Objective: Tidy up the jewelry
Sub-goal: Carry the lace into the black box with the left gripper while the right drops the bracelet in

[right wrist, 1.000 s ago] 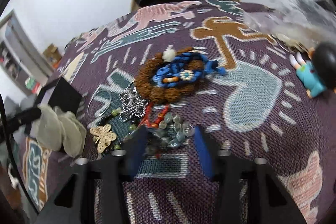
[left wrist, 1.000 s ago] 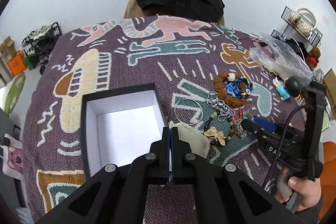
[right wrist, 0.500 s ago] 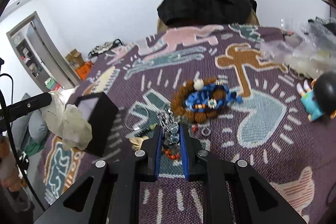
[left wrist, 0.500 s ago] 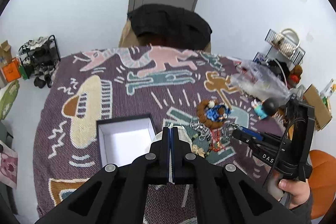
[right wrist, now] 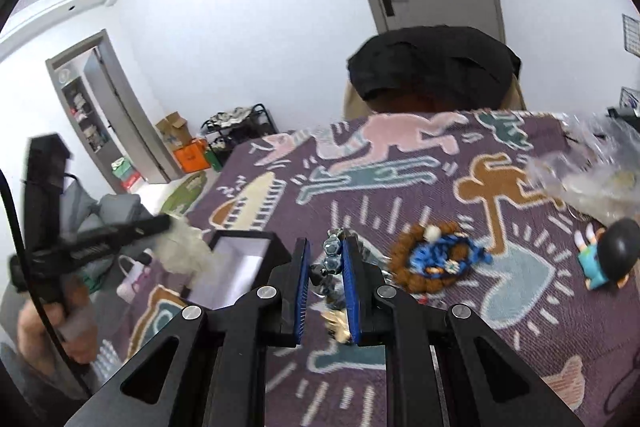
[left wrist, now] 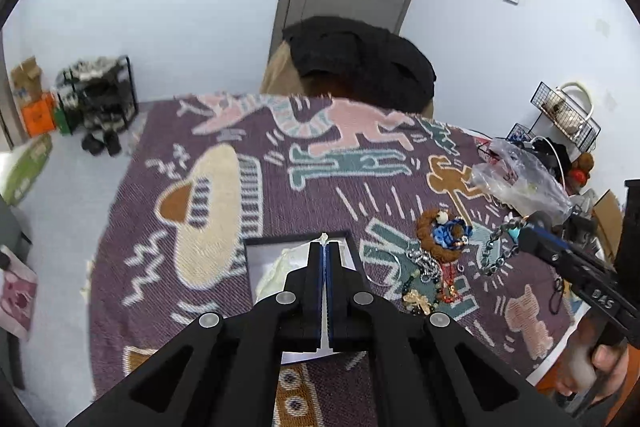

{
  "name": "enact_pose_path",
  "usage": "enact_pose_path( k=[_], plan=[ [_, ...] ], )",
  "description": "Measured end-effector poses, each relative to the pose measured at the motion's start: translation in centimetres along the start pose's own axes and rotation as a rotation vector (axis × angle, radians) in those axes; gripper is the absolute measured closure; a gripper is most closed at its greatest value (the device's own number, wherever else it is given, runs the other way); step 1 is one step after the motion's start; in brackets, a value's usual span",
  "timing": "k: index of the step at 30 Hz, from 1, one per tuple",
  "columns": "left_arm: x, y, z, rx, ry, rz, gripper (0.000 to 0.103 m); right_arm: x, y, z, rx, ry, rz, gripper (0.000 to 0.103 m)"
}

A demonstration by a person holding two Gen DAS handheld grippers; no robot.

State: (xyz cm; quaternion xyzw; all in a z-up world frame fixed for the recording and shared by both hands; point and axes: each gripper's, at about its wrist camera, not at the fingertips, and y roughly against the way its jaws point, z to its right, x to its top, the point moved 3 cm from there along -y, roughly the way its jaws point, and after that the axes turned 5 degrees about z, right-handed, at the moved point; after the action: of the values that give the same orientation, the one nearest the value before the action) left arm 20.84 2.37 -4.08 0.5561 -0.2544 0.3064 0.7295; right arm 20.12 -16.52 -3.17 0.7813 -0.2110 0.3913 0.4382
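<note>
I have my left gripper (left wrist: 324, 247) pinched tight on a cream cloth pouch (left wrist: 280, 265), its fingers pressed together with only a sliver of fabric poking out at the tips, and the pouch hangs over the open black box (left wrist: 256, 259) with the white lining. From the right wrist view the same pouch (right wrist: 182, 247) shows as a blurred pale lump at the end of my left gripper, just beside the box (right wrist: 240, 267). My right gripper (right wrist: 325, 263) has its fingers set narrow around a chunky silver chain (right wrist: 332, 259); the links sit between the blue pads and seem to touch the right pad, though I cannot tell how firmly they are clamped. In the left wrist view that chain (left wrist: 496, 247) dangles from the right gripper's tip above the patterned purple blanket (left wrist: 280, 167) covering the surface. The rest of the jewelry pile (left wrist: 428, 275) lies on the blanket right of the box: a brown bead bracelet (right wrist: 404, 259) circling a blue beaded piece (right wrist: 444, 255), with a gold charm and red beads nearer to me. A small doll figure (right wrist: 604, 259) lies farther right.
</note>
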Motion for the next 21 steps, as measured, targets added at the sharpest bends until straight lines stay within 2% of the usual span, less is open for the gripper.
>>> enact_pose_path(
  k=[2, 3, 5, 6, 7, 8, 10, 21],
  plan=[
    [-0.5, -1.2, -0.6, -0.003, 0.015, -0.036, 0.099, 0.3, -0.4, -1.1, 0.009, 0.016, -0.001, 0.086],
    [-0.8, -1.6, -0.8, -0.002, 0.02, -0.048, 0.092, 0.3, -0.6, -1.5, 0.013, 0.02, -0.002, 0.086],
    [-1.2, -2.3, -1.4, 0.004, 0.039, -0.064, 0.069, 0.3, -1.3, -2.6, 0.029, 0.027, -0.01, 0.086],
    [-1.3, -2.2, -1.7, 0.006, 0.047, -0.061, 0.047, 0.2, -1.6, -3.1, 0.037, 0.03, -0.014, 0.086],
    [-1.4, -2.1, -2.1, 0.01, 0.057, -0.046, 0.029, 0.2, -2.1, -3.7, 0.044, 0.034, -0.019, 0.086],
    [-1.4, -1.6, -2.3, 0.01, 0.06, -0.021, 0.025, 0.1, -2.6, -4.3, 0.052, 0.037, -0.023, 0.086],
    [-1.4, -0.8, -2.7, 0.014, 0.053, 0.016, 0.024, -0.1, -3.5, -5.2, 0.066, 0.039, -0.034, 0.086],
    [-2.1, 1.6, -6.9, 0.111, 0.068, 0.07, 0.024, -1.7, -8.7, -9.6, 0.131, 0.04, -0.105, 0.086]
  ],
)
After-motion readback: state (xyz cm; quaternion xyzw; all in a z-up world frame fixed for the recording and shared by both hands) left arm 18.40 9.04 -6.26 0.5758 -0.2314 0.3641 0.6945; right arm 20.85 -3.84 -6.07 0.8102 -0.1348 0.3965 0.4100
